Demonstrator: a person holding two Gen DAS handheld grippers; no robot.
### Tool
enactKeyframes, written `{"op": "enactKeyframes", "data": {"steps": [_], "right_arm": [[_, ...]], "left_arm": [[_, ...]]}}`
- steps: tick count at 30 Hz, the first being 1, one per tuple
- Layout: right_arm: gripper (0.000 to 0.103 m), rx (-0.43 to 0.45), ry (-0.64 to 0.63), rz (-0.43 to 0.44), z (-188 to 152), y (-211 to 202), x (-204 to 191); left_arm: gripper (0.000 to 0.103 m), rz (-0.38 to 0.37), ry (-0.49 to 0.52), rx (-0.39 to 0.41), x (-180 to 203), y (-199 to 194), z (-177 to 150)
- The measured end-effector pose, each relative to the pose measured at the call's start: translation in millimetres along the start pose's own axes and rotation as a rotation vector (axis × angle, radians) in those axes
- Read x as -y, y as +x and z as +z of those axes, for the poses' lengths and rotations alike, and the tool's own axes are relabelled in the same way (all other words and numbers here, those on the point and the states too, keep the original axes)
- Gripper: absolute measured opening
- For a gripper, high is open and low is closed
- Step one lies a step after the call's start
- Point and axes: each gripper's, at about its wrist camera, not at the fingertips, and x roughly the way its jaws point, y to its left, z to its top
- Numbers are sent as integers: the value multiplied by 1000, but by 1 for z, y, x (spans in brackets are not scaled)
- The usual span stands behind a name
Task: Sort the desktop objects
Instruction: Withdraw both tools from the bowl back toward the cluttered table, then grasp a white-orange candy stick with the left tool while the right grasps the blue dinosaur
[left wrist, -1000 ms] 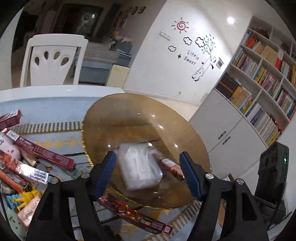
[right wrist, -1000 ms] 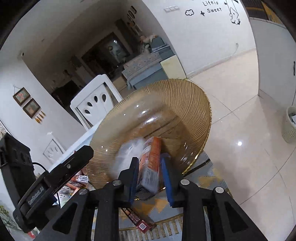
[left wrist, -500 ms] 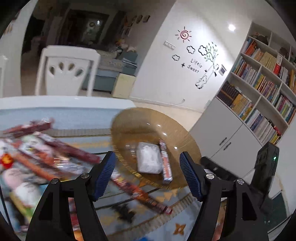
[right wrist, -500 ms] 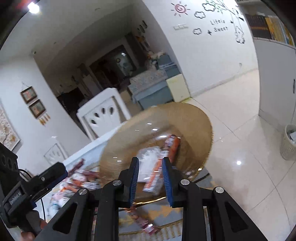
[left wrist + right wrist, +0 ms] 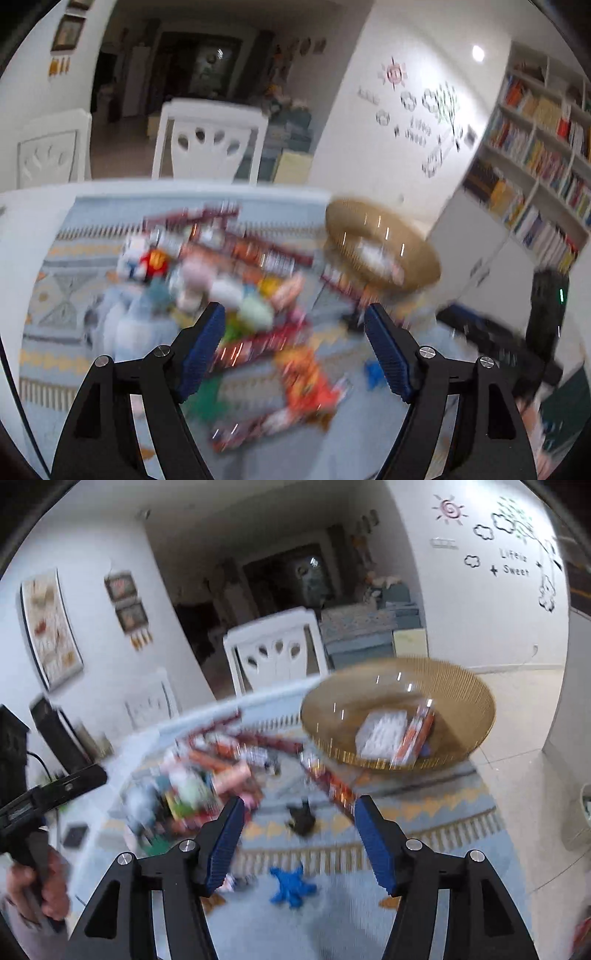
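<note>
Patterned cloth [image 5: 424,808], seemingly blurred packets [image 5: 207,775]

Motion blur smears the heap of packets [image 5: 236,280] on the tabletop [image 5: 33,229] past telling apart, the amber bowl [image 5: 384,247] streaks too, and a hand [image 5: 40,886] is cut off at the frame's edge.

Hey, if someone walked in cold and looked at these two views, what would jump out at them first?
Probably the amber glass bowl at the table's far right corner, holding a white packet and an orange-red box. Next, the blurred heap of colourful snack packs and toys spread over the patterned cloth to its left. Nearer the camera, a blue star-shaped toy lies alone between the right gripper fingers, whose jaws are opening with nothing held.
</note>
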Motion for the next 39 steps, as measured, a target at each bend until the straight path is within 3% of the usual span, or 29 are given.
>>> {"op": "enactKeyframes", "data": {"steps": [3, 9, 19, 23, 26, 31, 34, 37, 39], "right_arm": [[61, -50, -17, 0, -19, 29, 1], [61, -126, 25, 52, -36, 54, 17], [61, -143, -39, -44, -39, 59, 11], [61, -190, -68, -49, -43, 68, 6], [61, -217, -141, -59, -49, 75, -6], [61, -271, -199, -115, -54, 89, -17], [58, -270, -234, -110, -55, 91, -23], [38, -261, -276, -115, -57, 90, -30], [38, -257, -287, -119, -58, 89, -31]], "left_arm": [[76, -16, 103, -103, -1, 17, -35], [76, -10, 312, -224, 7, 50, -68], [76, -58, 388, -322, 13, 85, -80], [76, -18, 437, -298, 20, 84, -88], [66, -24, 433, -294, 21, 79, -89], [28, -47, 449, -292, 32, 73, -94], [26, -24, 440, -297, 37, 74, -94], [23, -27, 411, -303, 39, 73, -96], [20, -41, 385, -309, 40, 71, -98]]}}
